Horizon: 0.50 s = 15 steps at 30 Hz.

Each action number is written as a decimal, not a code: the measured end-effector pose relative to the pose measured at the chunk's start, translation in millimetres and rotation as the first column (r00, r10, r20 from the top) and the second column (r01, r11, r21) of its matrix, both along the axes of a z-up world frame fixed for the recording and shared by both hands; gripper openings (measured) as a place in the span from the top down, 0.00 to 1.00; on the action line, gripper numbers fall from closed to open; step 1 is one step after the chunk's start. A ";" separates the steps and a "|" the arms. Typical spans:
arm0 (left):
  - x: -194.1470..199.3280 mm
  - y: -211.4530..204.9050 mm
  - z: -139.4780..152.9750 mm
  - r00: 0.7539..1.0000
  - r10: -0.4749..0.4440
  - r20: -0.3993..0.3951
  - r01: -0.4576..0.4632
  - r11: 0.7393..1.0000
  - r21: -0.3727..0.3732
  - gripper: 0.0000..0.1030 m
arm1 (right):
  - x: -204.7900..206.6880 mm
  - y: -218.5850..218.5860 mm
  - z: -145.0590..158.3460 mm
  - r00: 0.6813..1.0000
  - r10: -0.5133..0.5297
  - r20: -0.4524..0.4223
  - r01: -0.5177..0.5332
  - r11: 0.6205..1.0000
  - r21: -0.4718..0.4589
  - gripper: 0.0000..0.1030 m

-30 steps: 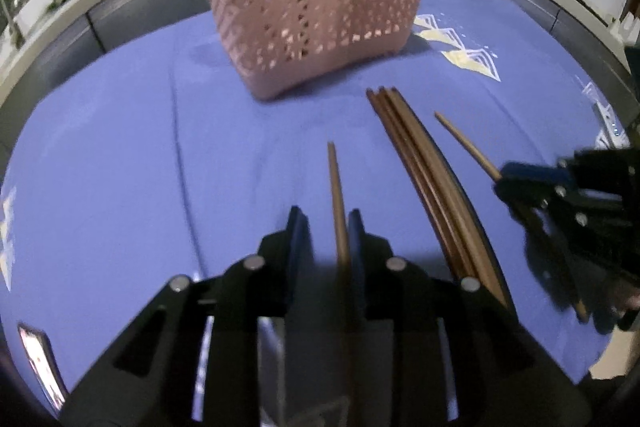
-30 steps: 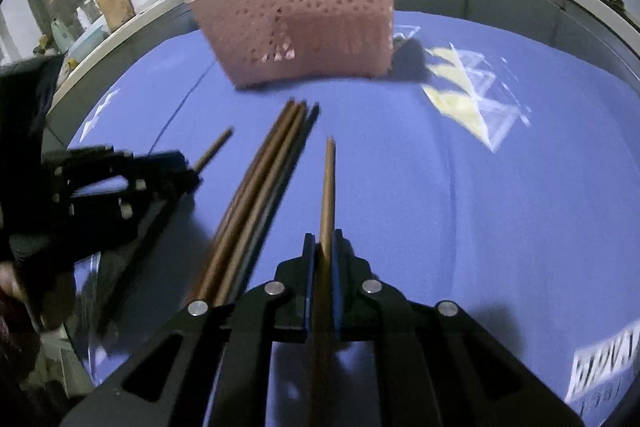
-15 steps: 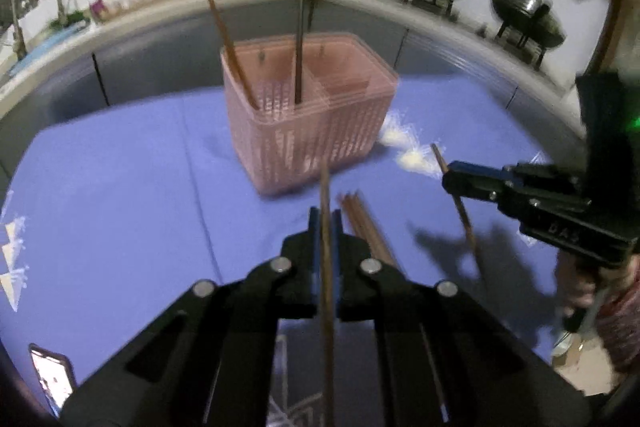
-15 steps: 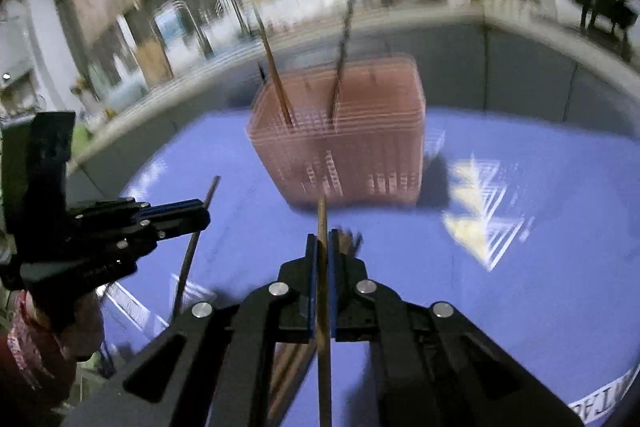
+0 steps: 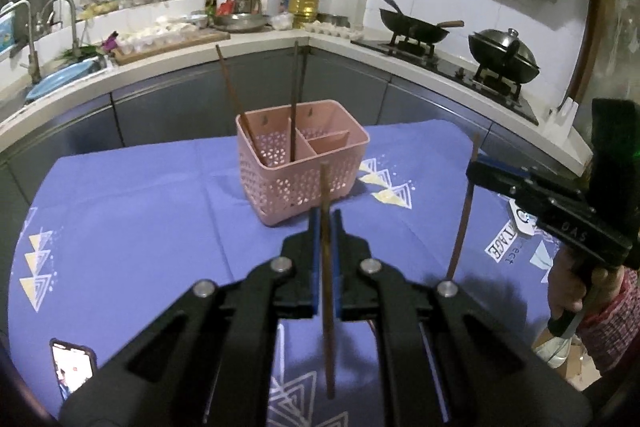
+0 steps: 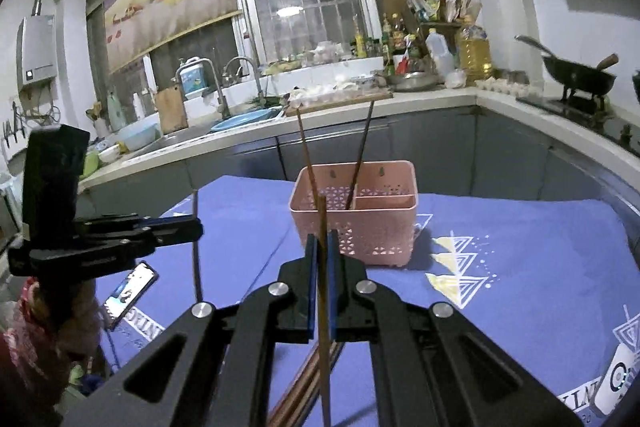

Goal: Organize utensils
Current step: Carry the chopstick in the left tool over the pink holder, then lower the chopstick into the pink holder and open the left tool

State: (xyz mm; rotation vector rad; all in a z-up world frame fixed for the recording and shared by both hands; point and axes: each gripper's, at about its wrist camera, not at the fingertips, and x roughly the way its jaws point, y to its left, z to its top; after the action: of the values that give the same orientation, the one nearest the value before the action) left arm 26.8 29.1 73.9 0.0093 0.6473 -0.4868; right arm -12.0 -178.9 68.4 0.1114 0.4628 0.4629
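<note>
Both tongs have risen off the table since a second ago, each carrying one chopstick upright. Left tongs clenched on a chopstick; right tongs clenched on another chopstick. Pink basket at 12 o'clock on the blue cloth, two sticks standing inside. Remaining chopsticks lie below the right tongs, 6 o'clock.

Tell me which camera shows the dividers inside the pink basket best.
The left wrist view: it looks down into the pink basket, showing one large compartment holding two chopsticks and two smaller ones. The right wrist view sees the basket lower, showing only divider tops.
</note>
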 end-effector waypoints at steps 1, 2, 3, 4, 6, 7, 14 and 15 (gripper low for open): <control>1.9 0.4 1.3 1.000 0.000 0.001 0.000 1.000 -0.005 0.96 | 2.0 -0.6 3.5 1.000 0.005 -0.001 -0.005 1.000 0.011 0.95; 3.7 1.7 8.2 1.000 -0.001 0.011 0.001 1.000 -0.014 0.96 | 2.9 -1.6 8.6 1.000 0.007 0.001 -0.007 1.000 0.024 0.95; 5.3 3.1 16.5 1.000 -0.002 0.025 0.002 1.000 -0.023 0.96 | 5.9 -3.6 15.6 1.000 0.008 0.006 -0.009 0.999 0.041 0.95; 5.7 4.2 24.3 0.999 -0.003 0.037 0.004 1.000 -0.031 0.96 | 8.3 -5.1 24.1 1.000 0.011 0.015 -0.012 0.998 0.060 0.95; 9.4 6.7 48.5 0.997 -0.005 0.078 0.009 0.999 -0.052 0.96 | 15.4 -7.8 41.7 0.999 0.014 0.039 -0.018 0.996 0.086 0.95; 11.1 7.3 59.6 0.995 -0.005 0.097 0.011 0.998 -0.059 0.96 | 22.6 -8.3 56.9 0.998 0.016 0.062 -0.022 0.995 0.099 0.95; 51.6 4.2 142.1 0.966 0.049 0.255 -0.025 0.995 -0.097 0.96 | 84.5 1.3 128.8 0.983 -0.045 0.176 0.021 0.990 0.137 0.95; 59.0 3.5 146.9 0.963 0.059 0.264 -0.034 0.994 -0.099 0.96 | 91.6 3.0 133.6 0.980 -0.059 0.191 0.032 0.990 0.141 0.95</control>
State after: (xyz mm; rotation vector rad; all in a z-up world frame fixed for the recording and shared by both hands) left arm 85.7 32.6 220.8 -0.0288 0.3588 -0.4600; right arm 79.6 -175.9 202.1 0.2068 0.2350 0.4554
